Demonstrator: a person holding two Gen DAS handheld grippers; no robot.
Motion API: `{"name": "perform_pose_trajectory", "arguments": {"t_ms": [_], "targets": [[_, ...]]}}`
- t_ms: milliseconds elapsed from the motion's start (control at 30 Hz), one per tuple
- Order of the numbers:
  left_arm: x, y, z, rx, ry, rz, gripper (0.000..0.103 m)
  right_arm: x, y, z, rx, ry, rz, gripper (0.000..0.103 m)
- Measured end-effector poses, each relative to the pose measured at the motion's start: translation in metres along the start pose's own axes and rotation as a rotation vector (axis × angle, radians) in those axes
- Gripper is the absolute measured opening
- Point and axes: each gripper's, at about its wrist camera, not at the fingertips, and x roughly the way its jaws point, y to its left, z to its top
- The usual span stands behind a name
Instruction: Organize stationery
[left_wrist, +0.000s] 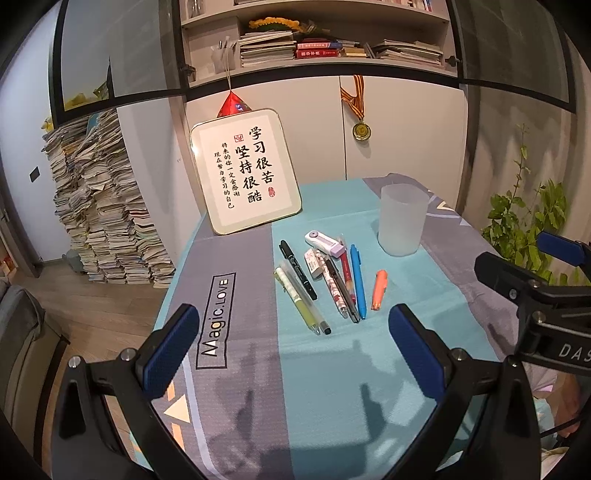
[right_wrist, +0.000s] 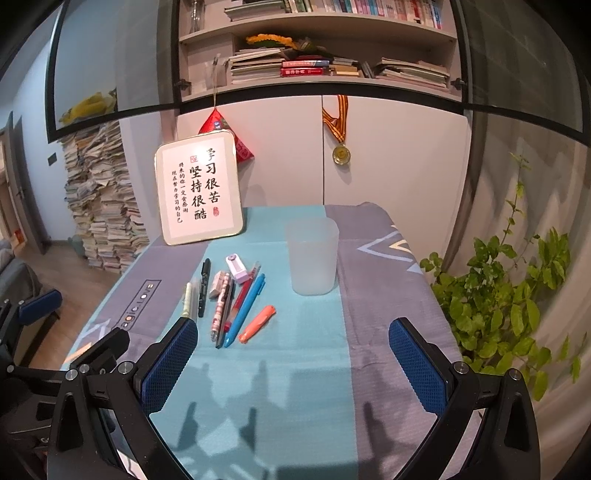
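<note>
Hovering above the near edge of the teal-and-grey tablecloth (right_wrist: 295, 398), both the left gripper (left_wrist: 291, 350) and right gripper (right_wrist: 291, 354) are held with jaws spread wide, nothing grasped. Loose pens and erasers lie clustered mid-table, just beside the frosted translucent plastic cup (right_wrist: 312, 254), which stands upright and looks empty. The short orange highlighter (right_wrist: 257, 323), lying apart at the cluster's edge, is judged easiest first: it should be pinched across its middle, then lowered tip-down into the cup.

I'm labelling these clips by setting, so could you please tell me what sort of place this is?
Most likely a home study: a bookshelf of books, a tall stack of papers on the floor, and pens beside a cup on a table.
</note>
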Motion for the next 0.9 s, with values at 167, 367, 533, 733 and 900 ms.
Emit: {"name": "perform_pose_trajectory", "arguments": {"t_ms": [167,367,533,733,900], "targets": [[0.0,0.0,-0.001,-0.001,0.001,0.0,0.102,0.0,0.0,0.0,0.0,0.003,0.002,0.103],[0.003,0.0,-0.002,-0.001,0.007,0.001,0.102,0.001,0.001,-0.001,-0.001,0.003,0.002,0.103],[0.008,0.001,-0.002,-0.008,0.015,0.001,0.102,0.006,0.0,-0.001,0.006,0.013,0.022,0.103],[0.013,0.001,-0.001,-0.006,0.027,0.001,0.102,0.011,-0.005,0.0,0.015,0.023,0.038,0.103],[0.019,0.002,-0.001,-0.013,0.034,0.0,0.102,0.017,-0.006,0.002,0.013,0.03,0.046,0.103]]}}
